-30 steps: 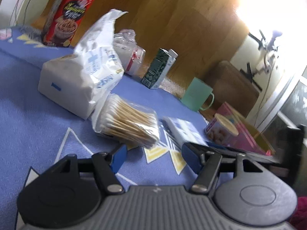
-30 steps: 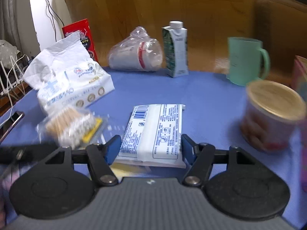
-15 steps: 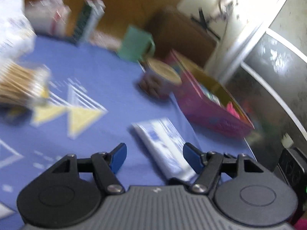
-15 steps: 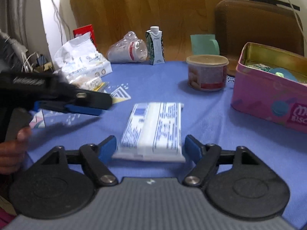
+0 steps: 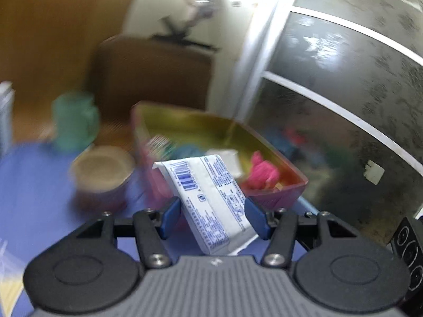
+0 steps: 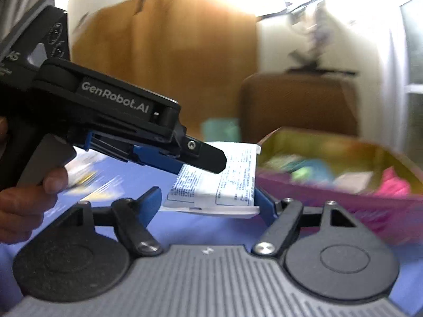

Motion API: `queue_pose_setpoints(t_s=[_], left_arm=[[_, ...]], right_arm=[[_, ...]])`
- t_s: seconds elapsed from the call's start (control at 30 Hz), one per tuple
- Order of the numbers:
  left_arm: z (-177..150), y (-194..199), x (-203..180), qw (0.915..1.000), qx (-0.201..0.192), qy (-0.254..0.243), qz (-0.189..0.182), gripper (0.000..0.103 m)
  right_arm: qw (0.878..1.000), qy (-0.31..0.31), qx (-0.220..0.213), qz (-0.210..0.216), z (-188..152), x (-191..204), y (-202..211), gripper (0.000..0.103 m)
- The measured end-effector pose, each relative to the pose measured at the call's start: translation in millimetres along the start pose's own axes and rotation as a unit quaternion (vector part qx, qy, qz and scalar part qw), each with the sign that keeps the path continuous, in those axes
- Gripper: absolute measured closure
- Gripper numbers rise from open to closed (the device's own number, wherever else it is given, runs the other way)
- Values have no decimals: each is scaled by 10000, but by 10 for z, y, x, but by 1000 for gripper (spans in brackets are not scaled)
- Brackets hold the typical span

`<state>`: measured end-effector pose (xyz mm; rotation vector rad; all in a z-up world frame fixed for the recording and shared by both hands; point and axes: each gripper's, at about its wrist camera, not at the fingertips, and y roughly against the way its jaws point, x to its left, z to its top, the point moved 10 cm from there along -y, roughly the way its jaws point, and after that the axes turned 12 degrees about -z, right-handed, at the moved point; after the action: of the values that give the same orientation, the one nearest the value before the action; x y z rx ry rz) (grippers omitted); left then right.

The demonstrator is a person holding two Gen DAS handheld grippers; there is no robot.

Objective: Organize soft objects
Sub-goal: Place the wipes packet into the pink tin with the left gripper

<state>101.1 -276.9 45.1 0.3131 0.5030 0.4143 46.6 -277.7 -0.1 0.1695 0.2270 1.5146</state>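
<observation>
— Where is the tissue pack (image 5: 208, 198)?
— Up off the blue table (image 5: 31, 185), tilted, gripped between the two blue pads (image 5: 170, 216) of the left tool (image 5: 211, 218), whose jaws have just been closing in on it. In the right wrist view the same pack (image 6: 232, 182) hangs from the left tool (image 6: 201, 158), just in front of the pink tin (image 6: 330, 192).
— And the right tool (image 6: 208, 203)?
— Its jaws stand wide. The pack hangs between its fingertips there; the left pad is apart from it, but I cannot tell whether the right one touches.
— What is around?
— The open pink tin (image 5: 277, 192) sits just behind the pack, with a pink soft thing (image 5: 261, 174) and other blurred items inside. To its left stand a round tub (image 5: 101, 174) and, farther back, a green cup (image 5: 75, 121). A hand (image 6: 23, 203) holds the left tool's grip.
</observation>
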Motion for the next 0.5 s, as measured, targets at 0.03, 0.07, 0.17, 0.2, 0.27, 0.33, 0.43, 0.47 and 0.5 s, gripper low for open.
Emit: queue_pose_setpoints(t_s=[0.03, 0.07, 0.17, 0.2, 0.27, 0.33, 0.43, 0.47, 0.5], left_arm=[[67, -120, -54, 10000, 27, -69, -47, 44], [118, -248, -94, 9999, 67, -119, -82, 36], [189, -513, -139, 9994, 88, -293, 140, 35], [178, -580, -122, 9993, 99, -295, 229, 35], [109, -569, -57, 9993, 99, -152, 321, 35], [22, -486, 19, 9993, 109, -42, 354, 35], [-106, -262, 183, 9981, 86, -7, 606, 35], [-147, -201, 227, 9977, 82, 33, 665, 35], [-205, -119, 274, 9973, 78, 80, 728, 35]], right_arm=[[9998, -54, -51, -166, 57, -131, -37, 25], [9993, -127, -98, -348, 106, -280, -83, 25], [9947, -326, -48, -970, 163, -730, -302, 34], [9922, -338, 36, -1201, 152, -883, -413, 30], [9877, -381, 94, -1513, 113, -1154, -587, 11], [9806, -392, 267, -1904, 38, -1360, -677, 12], [9804, -742, 135, -1822, -14, -1451, -534, 13], [9798, -771, 92, -1845, -30, -1420, -465, 13], [9796, -751, 19, -1865, -32, -1396, -412, 13]])
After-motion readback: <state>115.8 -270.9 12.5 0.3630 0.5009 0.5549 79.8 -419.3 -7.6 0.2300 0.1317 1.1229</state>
